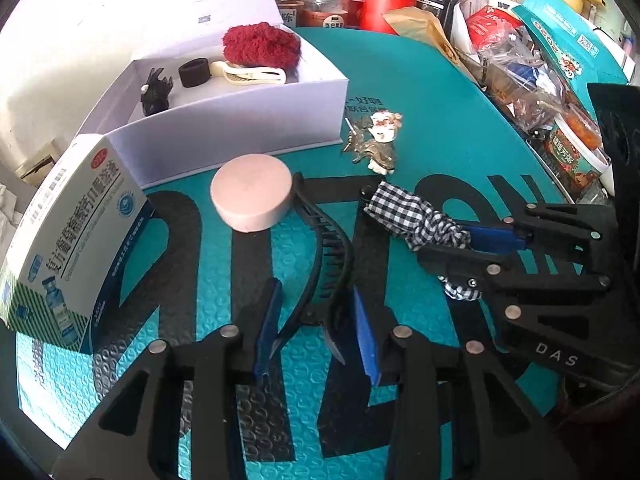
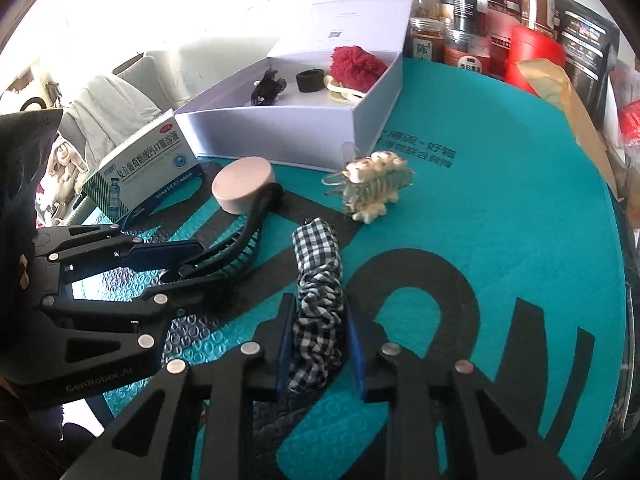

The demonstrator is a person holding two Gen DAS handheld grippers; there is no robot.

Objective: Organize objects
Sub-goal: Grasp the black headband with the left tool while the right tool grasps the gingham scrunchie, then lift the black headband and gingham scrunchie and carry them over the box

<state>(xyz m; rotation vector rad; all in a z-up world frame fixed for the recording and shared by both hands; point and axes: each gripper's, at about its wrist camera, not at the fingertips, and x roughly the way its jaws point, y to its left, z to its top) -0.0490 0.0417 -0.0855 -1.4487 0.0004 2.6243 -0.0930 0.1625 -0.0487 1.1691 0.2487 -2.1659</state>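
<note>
- Far left on teal bubble-textured mat (image 1: 420,92): white/green cardboard medicine carton (image 1: 68,240), tilted up on one edge. Stiff, light; best taken across the flat faces.
- Behind it: open white rigid gift box (image 1: 256,120), already holding a black ruffled hair clip (image 1: 156,90), black elastic band (image 1: 194,73), cream plastic clip (image 1: 252,74), red fluffy scrunchie (image 1: 260,46). Likely the drop spot.
- Round pink puck-shaped case (image 1: 252,196) just in front of box, touching the tip of the long black toothed plastic banana clip (image 1: 324,248). Puck smooth, prob. slippery; take across the diameter.
- Left gripper (image 1: 316,328): blue pads narrowly apart around hinge end of banana clip, one pad close against it; firm pinch or not – can't tell. Clip rigid, thin, curved; may pivot if held only at one end.
- Small figurine claw clip, cream w/ dark parts (image 1: 376,140), on mat near box corner, untouched. Looks fragile; handle by the body.
- Right gripper (image 2: 320,344): pads pressed onto black-and-white gingham fabric scrunchie (image 2: 320,280), pinching near end. Soft, light, floppy; free end lies on mat, likely to dangle when lifted. Low slip risk.
</note>
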